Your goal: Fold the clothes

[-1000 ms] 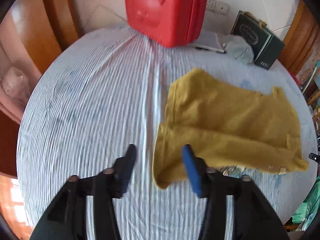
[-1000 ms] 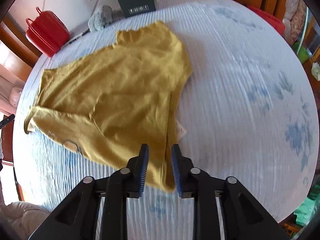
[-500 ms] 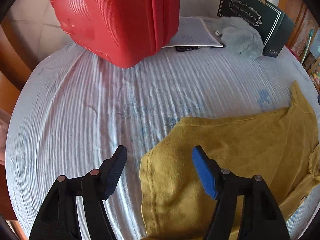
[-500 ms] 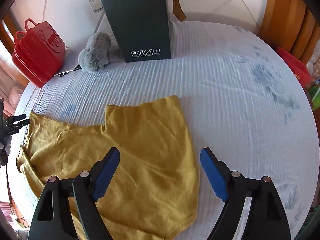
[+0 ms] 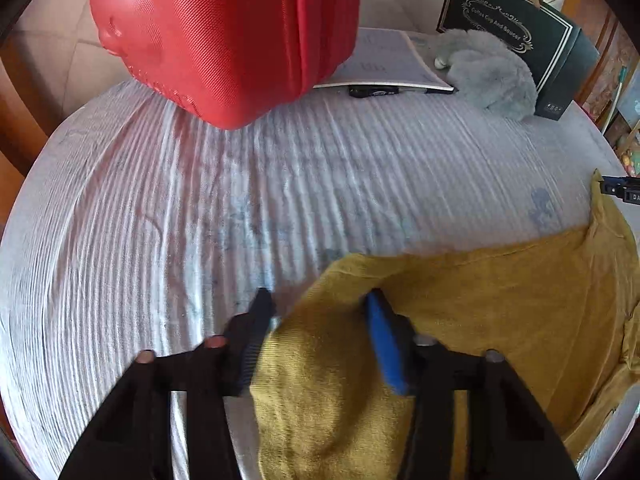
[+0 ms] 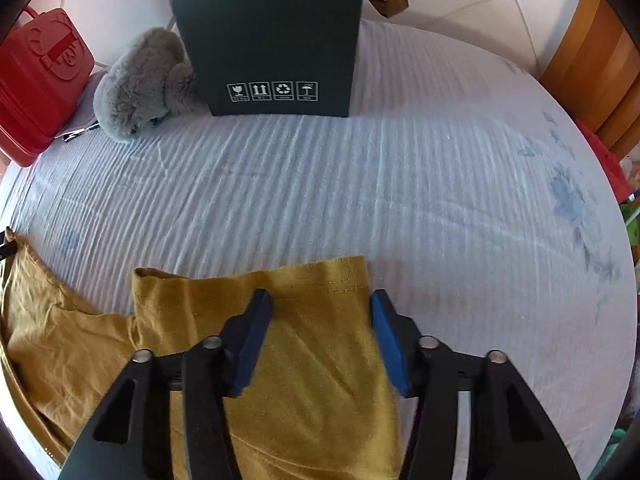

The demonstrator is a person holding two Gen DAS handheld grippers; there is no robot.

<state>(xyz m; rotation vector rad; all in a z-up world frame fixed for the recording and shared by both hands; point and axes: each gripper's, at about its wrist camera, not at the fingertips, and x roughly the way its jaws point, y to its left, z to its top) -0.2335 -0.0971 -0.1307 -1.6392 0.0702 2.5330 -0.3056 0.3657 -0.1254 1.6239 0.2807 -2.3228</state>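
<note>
A mustard-yellow garment [image 5: 500, 312] lies spread on the white ribbed bedsheet [image 5: 160, 220]. My left gripper [image 5: 318, 308] points steeply down at the garment's left corner. Its jaws are closing, and a bunched hump of the yellow cloth fills the gap and touches both pads. In the right wrist view the garment [image 6: 312, 380] ends in a flat stitched hem. My right gripper [image 6: 320, 304] hovers just short of that hem. Its jaws are closing too, with the cloth lying flat between the blue pads [image 6: 386, 340], which are not pressing on it.
A red hard case [image 5: 224, 32] stands at the far side of the bed, close ahead of the left gripper. Beside it lie a notebook [image 5: 384, 64] and a grey plush toy [image 5: 492, 76]. A dark green gift bag [image 6: 272, 32] stands ahead of the right gripper.
Both grippers moved across the garment toward its far edge. The left jaws narrowed around a corner of cloth that now bulges between them. The right jaws opened wide, then narrowed.
</note>
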